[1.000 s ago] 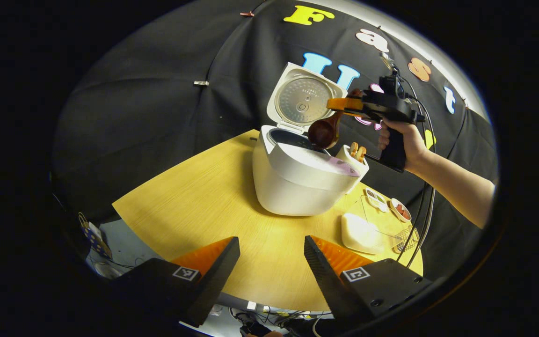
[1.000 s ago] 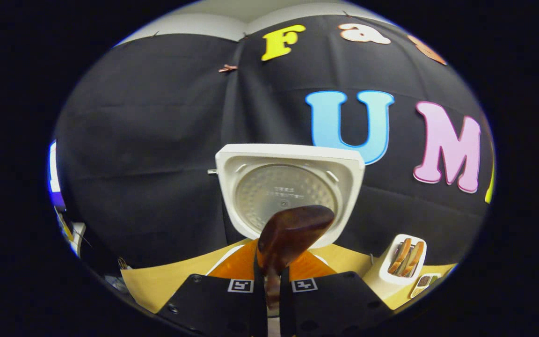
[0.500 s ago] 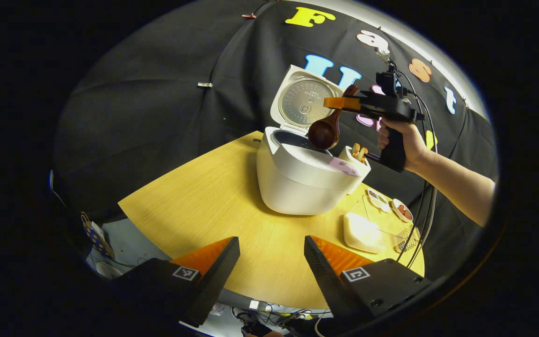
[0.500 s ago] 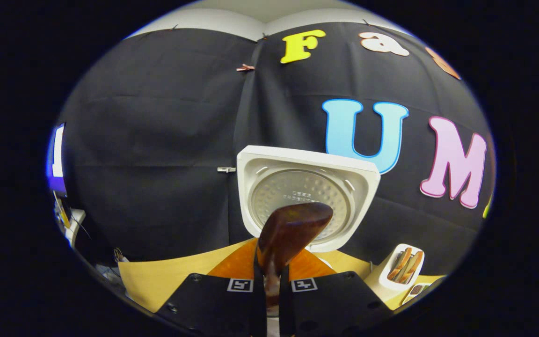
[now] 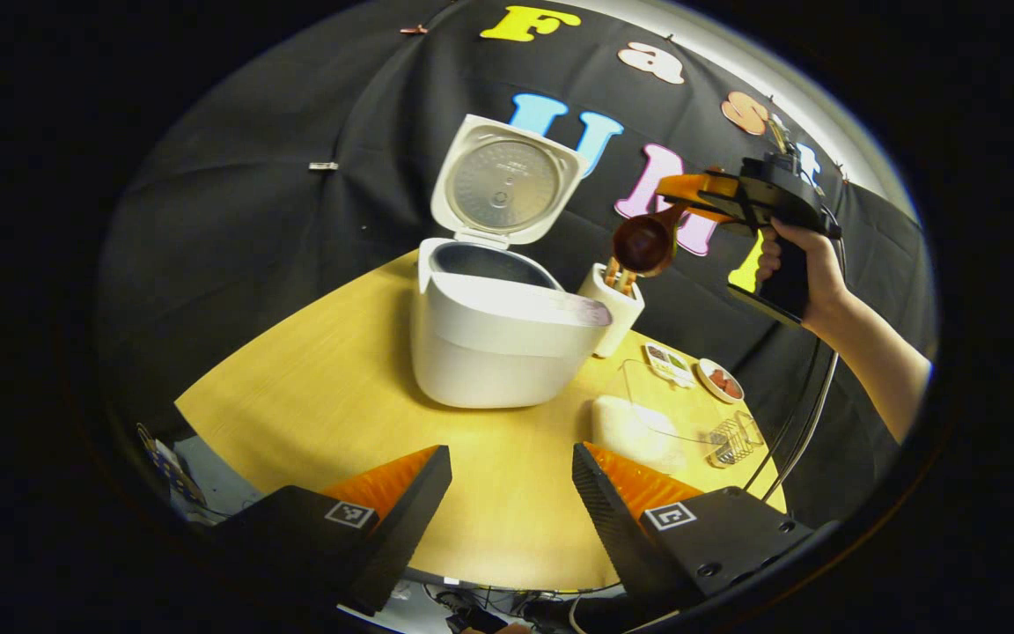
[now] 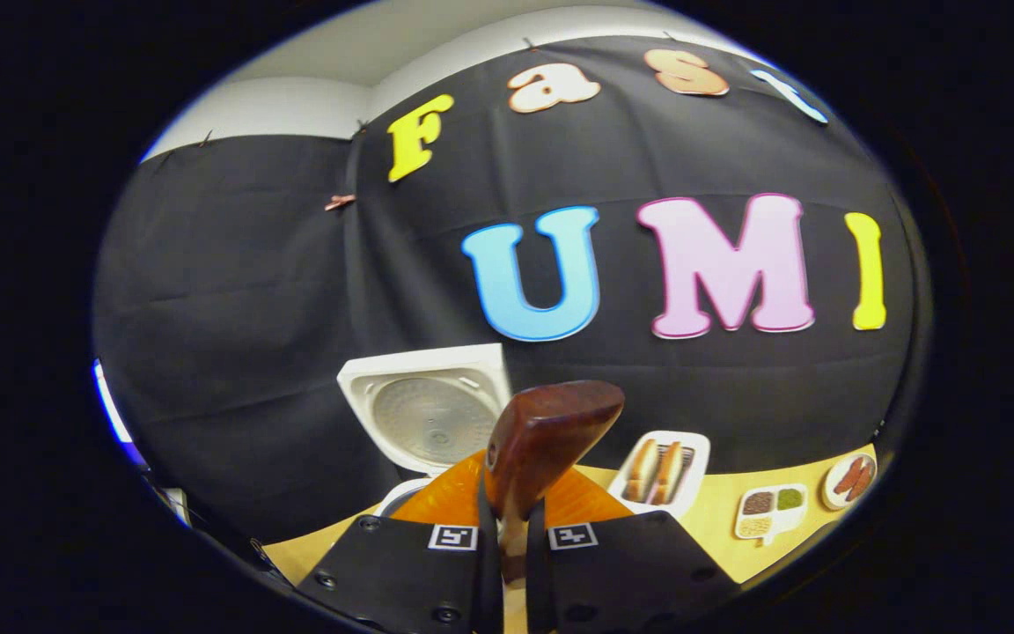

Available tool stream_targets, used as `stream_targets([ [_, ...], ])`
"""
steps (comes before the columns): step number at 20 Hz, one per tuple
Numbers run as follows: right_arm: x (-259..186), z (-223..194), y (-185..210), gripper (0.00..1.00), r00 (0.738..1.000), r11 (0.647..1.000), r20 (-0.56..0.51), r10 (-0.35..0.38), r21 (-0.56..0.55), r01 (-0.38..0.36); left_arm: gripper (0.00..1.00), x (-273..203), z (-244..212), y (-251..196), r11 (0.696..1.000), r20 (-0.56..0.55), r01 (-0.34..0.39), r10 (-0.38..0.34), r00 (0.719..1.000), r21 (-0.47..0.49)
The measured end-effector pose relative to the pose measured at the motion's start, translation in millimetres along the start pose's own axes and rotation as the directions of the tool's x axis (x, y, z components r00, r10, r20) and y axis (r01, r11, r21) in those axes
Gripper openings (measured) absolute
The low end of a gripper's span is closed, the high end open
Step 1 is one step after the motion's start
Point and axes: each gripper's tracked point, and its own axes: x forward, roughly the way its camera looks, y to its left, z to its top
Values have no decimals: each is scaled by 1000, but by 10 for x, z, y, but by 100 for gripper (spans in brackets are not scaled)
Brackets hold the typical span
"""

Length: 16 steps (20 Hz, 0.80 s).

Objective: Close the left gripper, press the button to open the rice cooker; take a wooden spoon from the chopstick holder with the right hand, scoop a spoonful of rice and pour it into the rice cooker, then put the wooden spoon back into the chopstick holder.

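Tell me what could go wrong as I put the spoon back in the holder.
The chopstick holder is narrow and already holds utensils, so the wooden spoon could catch on them or on the rim and tip it. The right gripper pinches only the handle, so the spoon may pivot. The holder stands close beside the rice cooker, leaving little room.

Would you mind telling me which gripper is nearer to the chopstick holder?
The right gripper, gripping the wooden spoon, hangs just above the chopstick holder. The left gripper sits open at the table's near edge.

one rice cooker [image 5: 494,348], one wooden spoon [image 5: 643,245], one chopstick holder [image 5: 613,308], two hand-held grippers, one table [image 5: 313,396]
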Motion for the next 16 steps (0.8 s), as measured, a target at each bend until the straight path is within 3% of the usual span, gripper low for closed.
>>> stream_targets([
  [4, -575, 133, -908, 14, 988, 987, 36, -150, 71, 147, 96, 175, 90, -372, 998, 5, 38, -38, 999, 55],
  [8, -1193, 57, -1813, 14, 952, 943, 33, -304, 150, 296, 95, 294, 137, -734, 994, -12, 67, -66, 998, 87],
  [11, -1618, -122, -2390, 14, 915, 900, 2, -404, 182, 397, 96, 345, 228, -970, 993, -5, 80, -79, 997, 93],
  [16, -2138, -604, -3135, 14, 841, 797, -81, -535, 282, 534, 96, 414, 302, -1214, 992, 5, 66, -67, 998, 109],
])
